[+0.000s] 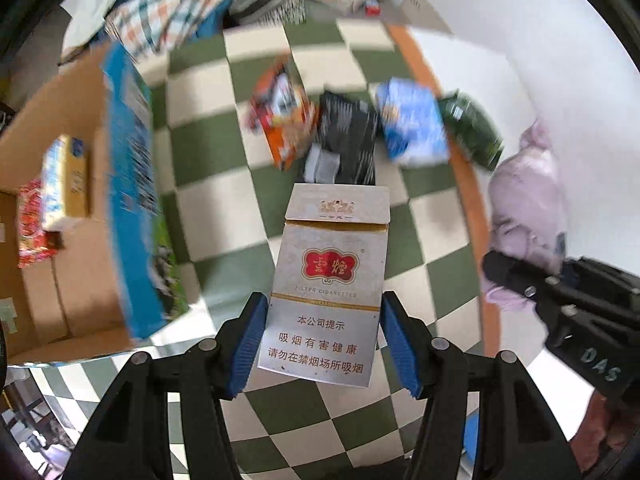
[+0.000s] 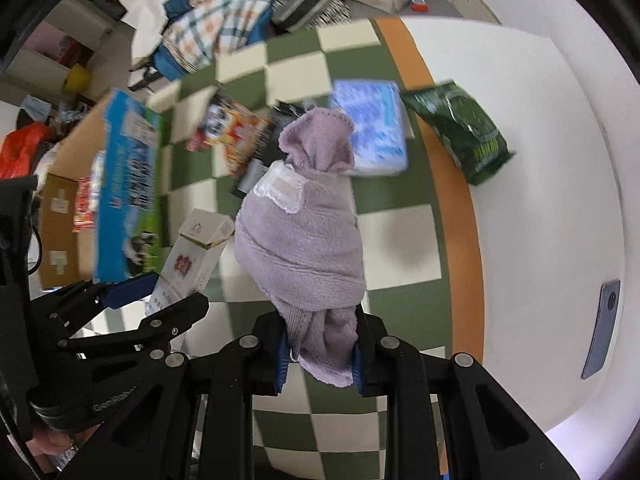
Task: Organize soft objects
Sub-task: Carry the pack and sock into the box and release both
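Note:
My left gripper (image 1: 324,340) is shut on a white cigarette pack (image 1: 330,284) with a red emblem, held above the green-and-white checked mat (image 1: 224,200). My right gripper (image 2: 320,354) is shut on a bunched lilac towel (image 2: 304,232) and holds it in the air; the towel also shows in the left wrist view (image 1: 528,204). The left gripper with the pack appears at the left of the right wrist view (image 2: 160,292). On the mat beyond lie an orange snack bag (image 1: 284,116), a black packet (image 1: 348,140), a blue tissue pack (image 1: 412,120) and a green pouch (image 1: 472,128).
An open cardboard box (image 1: 60,208) with a blue printed flap (image 1: 132,184) stands at the left and holds a few packets. A plaid cloth (image 2: 224,12) and clutter lie at the back. A phone (image 2: 604,320) lies on the white floor at the right.

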`<control>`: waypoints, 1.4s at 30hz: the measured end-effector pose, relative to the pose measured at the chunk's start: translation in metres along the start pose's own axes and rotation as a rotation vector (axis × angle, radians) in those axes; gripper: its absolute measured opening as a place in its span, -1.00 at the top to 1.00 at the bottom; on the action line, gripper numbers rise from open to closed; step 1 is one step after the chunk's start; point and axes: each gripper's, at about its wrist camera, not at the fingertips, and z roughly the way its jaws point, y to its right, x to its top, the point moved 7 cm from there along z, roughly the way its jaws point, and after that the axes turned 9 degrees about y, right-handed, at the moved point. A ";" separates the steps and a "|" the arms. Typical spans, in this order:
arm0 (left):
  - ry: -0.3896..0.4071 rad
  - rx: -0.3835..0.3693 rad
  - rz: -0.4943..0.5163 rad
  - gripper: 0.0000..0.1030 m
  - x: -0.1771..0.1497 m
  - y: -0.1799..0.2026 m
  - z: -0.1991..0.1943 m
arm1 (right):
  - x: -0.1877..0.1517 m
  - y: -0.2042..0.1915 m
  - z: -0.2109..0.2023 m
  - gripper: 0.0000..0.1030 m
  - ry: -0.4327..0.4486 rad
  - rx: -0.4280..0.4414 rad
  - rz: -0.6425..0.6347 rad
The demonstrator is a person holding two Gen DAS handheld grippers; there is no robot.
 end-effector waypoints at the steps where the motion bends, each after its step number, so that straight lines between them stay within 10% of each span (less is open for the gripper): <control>1: 0.030 -0.006 -0.012 -0.07 0.004 -0.006 -0.018 | 0.004 -0.010 0.002 0.51 0.008 0.007 -0.005; 13: 0.247 0.065 -0.150 -0.07 0.074 -0.121 -0.116 | 0.034 -0.167 -0.040 0.51 0.084 0.187 -0.122; 24: 0.223 0.191 -0.323 -0.07 0.076 -0.291 -0.087 | 0.059 -0.316 0.035 0.51 0.020 0.190 -0.195; 42: 0.027 0.246 -0.324 -0.11 0.090 -0.388 0.013 | 0.101 -0.353 0.145 0.48 -0.017 -0.013 -0.209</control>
